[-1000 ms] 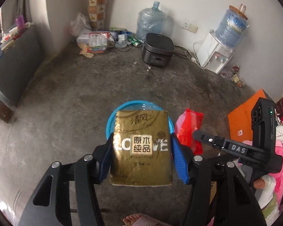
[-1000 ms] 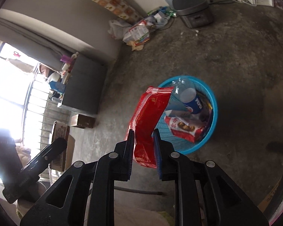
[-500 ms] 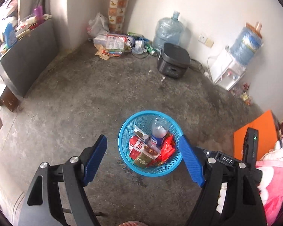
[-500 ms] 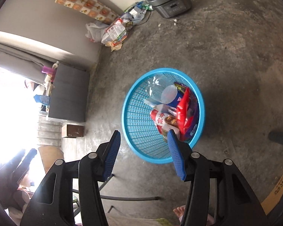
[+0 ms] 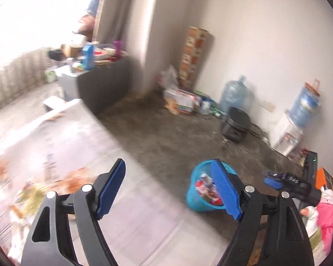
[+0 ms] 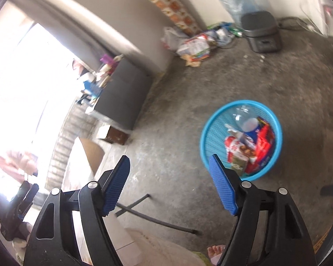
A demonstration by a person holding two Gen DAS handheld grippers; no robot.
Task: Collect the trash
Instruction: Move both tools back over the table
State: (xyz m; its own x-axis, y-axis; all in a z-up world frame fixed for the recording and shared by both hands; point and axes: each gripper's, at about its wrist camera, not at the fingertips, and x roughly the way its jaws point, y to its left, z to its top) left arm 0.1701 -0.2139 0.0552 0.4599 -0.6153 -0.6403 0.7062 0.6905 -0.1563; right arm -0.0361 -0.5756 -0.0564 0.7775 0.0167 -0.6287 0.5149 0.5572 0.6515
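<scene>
Hard to make out: in the left wrist view we found the pale table surface (image 5: pixel 82 146) at lower left smeared by motion, and the orange and green scraps (image 5: pixel 33 190) on it could not be identified. The window side was washed out to white in both views. The items on the grey cabinet (image 5: pixel 102 84) were blurred to patches of colour. Our right gripper (image 5: pixel 275 180) showed only as a dark body with one blue tip at the right edge of the left view, and the left gripper (image 6: pixel 20 201) only as a dark shape at the far left of the right view. A person's bare toes (image 6: pixel 215 250) were cut off at the bottom.

Tools: left gripper (image 5: pixel 173 188), fingers spread wide, nothing between them. Right gripper (image 6: pixel 175 181), jaws opening, nothing between them, only bare concrete floor (image 6: pixel 170 133) behind.

Task's things: blue basket (image 6: pixel 213 128) on the floor, holding a clear plastic bottle (image 6: pixel 244 117), a red packet (image 6: pixel 264 141) and a red-and-white carton (image 6: pixel 237 153); other contents we could not tell apart. In the right view it lay just beyond and right of the right-hand finger, which overlapped its near rim. In the left view the basket (image 5: pixel 193 197) sat behind the right-hand finger, partly hidden, well right of the open gap.
</scene>
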